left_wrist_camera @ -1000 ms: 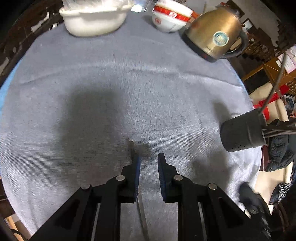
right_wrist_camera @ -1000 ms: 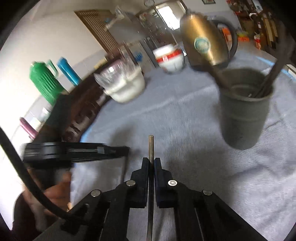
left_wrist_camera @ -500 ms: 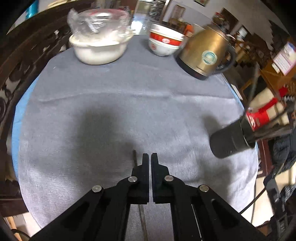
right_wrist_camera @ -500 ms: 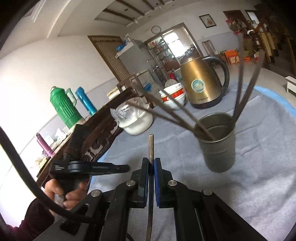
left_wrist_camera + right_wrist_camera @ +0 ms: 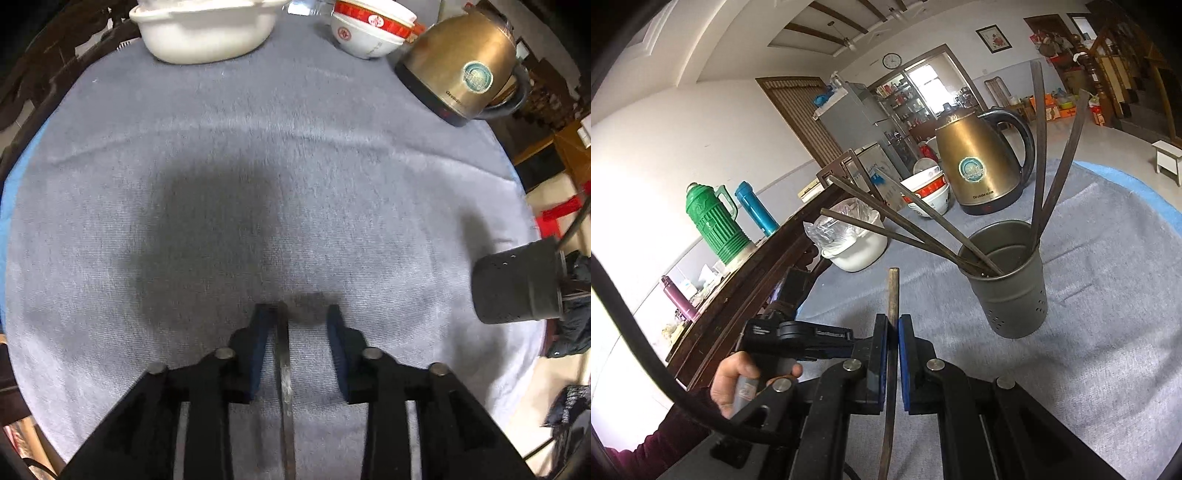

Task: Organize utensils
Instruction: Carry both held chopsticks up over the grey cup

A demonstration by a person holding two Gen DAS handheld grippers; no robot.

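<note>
My left gripper [image 5: 297, 314] is open, low over the grey cloth, with a dark chopstick [image 5: 284, 369] lying on the cloth between its jaws, closer to the left one. My right gripper [image 5: 894, 321] is shut on another dark chopstick [image 5: 893, 291], held upright above the table. The dark metal utensil cup [image 5: 1012, 291] with several chopsticks leaning out of it stands just right of the right gripper; it also shows at the right edge of the left wrist view [image 5: 517, 288].
A gold kettle [image 5: 461, 70], a red-and-white bowl [image 5: 369, 33] and a white pot [image 5: 203, 33] stand along the far edge of the round table. A wooden sideboard with a green thermos [image 5: 716, 221] is beyond the table's left.
My left gripper was shut half a second ago and has opened, now lower over the cloth with the chopstick between its jaws. My right gripper has risen with its chopstick, the cup farther away.
</note>
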